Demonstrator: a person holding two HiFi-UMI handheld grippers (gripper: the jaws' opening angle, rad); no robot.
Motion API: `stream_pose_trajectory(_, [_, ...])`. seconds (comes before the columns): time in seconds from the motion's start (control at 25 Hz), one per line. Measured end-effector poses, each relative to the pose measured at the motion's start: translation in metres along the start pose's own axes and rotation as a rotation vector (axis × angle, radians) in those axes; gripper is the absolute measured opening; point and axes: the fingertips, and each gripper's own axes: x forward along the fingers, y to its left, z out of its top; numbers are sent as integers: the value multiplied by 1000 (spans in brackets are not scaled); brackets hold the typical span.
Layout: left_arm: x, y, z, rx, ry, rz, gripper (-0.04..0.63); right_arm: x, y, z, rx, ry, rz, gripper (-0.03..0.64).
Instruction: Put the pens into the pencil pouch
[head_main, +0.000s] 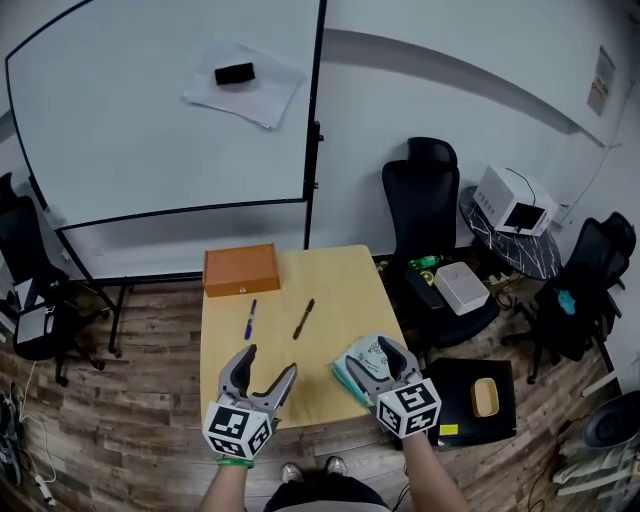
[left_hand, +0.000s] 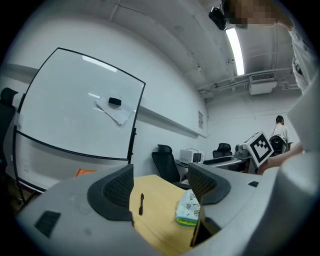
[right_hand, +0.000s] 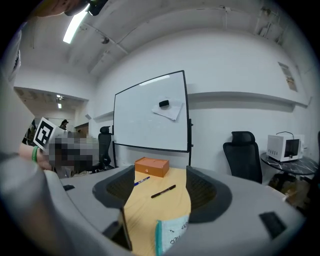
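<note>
A blue pen (head_main: 250, 319) and a black pen (head_main: 304, 318) lie side by side mid-table, in front of an orange box (head_main: 241, 269). The pale printed pencil pouch (head_main: 352, 375) with a teal edge lies near the front right corner. My right gripper (head_main: 378, 352) hovers open right over the pouch, which shows low between its jaws as the pouch (right_hand: 172, 232); beyond it lie the black pen (right_hand: 163, 191) and blue pen (right_hand: 141, 180). My left gripper (head_main: 270, 361) stands open and empty at the front left; its view shows the black pen (left_hand: 141, 204) and pouch (left_hand: 187, 210).
The wooden table (head_main: 340, 290) is small, its edges close on all sides. A whiteboard (head_main: 160, 110) stands behind it. Black office chairs (head_main: 420, 200) stand right of the table, one bearing a white box (head_main: 460, 287). A black case (head_main: 478, 400) lies on the floor.
</note>
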Motion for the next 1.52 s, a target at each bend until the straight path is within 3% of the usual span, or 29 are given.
stream_pose_trajectory(0.36, [8, 2, -8, 3, 20, 52, 318, 18, -20, -19, 3, 48, -17, 288])
stream_pose_trajectory(0.92, [18, -1, -26, -33, 59, 51, 317, 1, -9, -182, 87, 444, -37, 278])
stream_pose_trajectory(1.24, [17, -5, -32, -40, 72, 47, 316, -24, -2, -231, 108, 576, -70, 258])
stream_pose_trajectory(1.52, [14, -11, -35, -39, 85, 42, 316, -19, -4, -243, 160, 612, -72, 213])
